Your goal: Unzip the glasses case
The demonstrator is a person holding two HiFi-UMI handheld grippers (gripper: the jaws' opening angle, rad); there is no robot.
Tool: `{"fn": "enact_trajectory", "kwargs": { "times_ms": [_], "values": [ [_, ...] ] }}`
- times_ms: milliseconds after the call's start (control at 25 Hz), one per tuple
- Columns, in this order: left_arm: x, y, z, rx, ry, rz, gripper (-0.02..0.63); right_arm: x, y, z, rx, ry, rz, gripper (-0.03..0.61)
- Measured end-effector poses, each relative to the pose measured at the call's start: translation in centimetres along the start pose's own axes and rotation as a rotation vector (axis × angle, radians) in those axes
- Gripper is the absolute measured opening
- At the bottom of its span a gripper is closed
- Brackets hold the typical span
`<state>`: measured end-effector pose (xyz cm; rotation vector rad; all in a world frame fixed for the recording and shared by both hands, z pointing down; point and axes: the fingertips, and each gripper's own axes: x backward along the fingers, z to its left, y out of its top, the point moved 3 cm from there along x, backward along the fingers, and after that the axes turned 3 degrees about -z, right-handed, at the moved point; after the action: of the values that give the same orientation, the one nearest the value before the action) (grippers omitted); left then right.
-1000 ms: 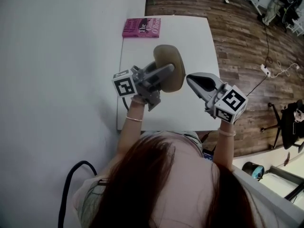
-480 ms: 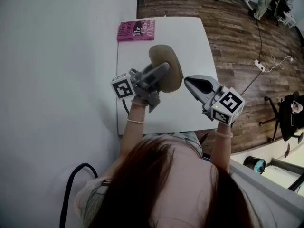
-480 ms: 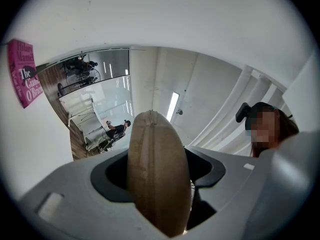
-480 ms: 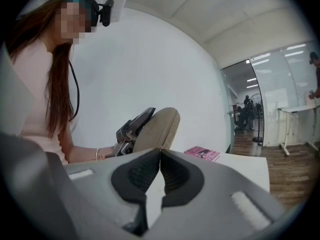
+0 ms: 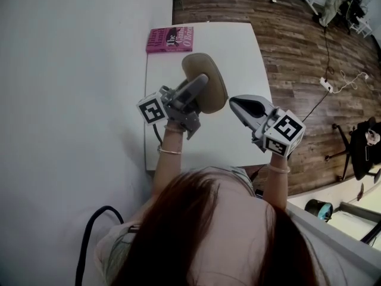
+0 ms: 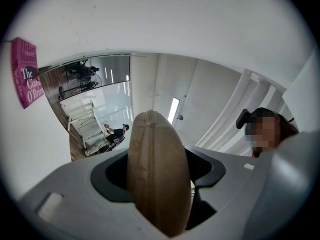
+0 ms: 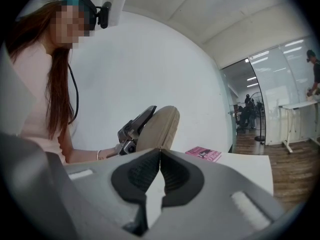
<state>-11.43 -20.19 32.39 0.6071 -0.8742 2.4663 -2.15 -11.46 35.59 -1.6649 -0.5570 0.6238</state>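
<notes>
A tan oval glasses case (image 5: 207,85) is held up above the white table (image 5: 238,52). My left gripper (image 5: 199,88) is shut on the case. In the left gripper view the case (image 6: 157,174) stands edge-on between the jaws, its zipper seam running up the middle. My right gripper (image 5: 237,105) is shut with nothing in it, just right of the case and apart from it. In the right gripper view the case (image 7: 161,126) and the left gripper (image 7: 135,126) show beyond the closed jaws.
A pink book (image 5: 170,39) lies at the table's far left corner, also seen as the book (image 7: 204,153) and the book (image 6: 24,71). A white wall runs along the left. Wooden floor lies to the right. A black cable (image 5: 89,231) hangs near the person.
The left gripper and case have shifted slightly left and away. The right gripper has barely moved.
</notes>
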Motion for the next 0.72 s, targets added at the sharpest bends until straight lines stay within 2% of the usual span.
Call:
{"fn": "enact_trajectory", "kwargs": {
  "times_ms": [720],
  "values": [
    [1.4,-0.4,-0.6,0.006,0.04,-0.097,0.314,0.6,-1.4,1.3,-0.044,0.051,-0.013,0.006]
  ]
}}
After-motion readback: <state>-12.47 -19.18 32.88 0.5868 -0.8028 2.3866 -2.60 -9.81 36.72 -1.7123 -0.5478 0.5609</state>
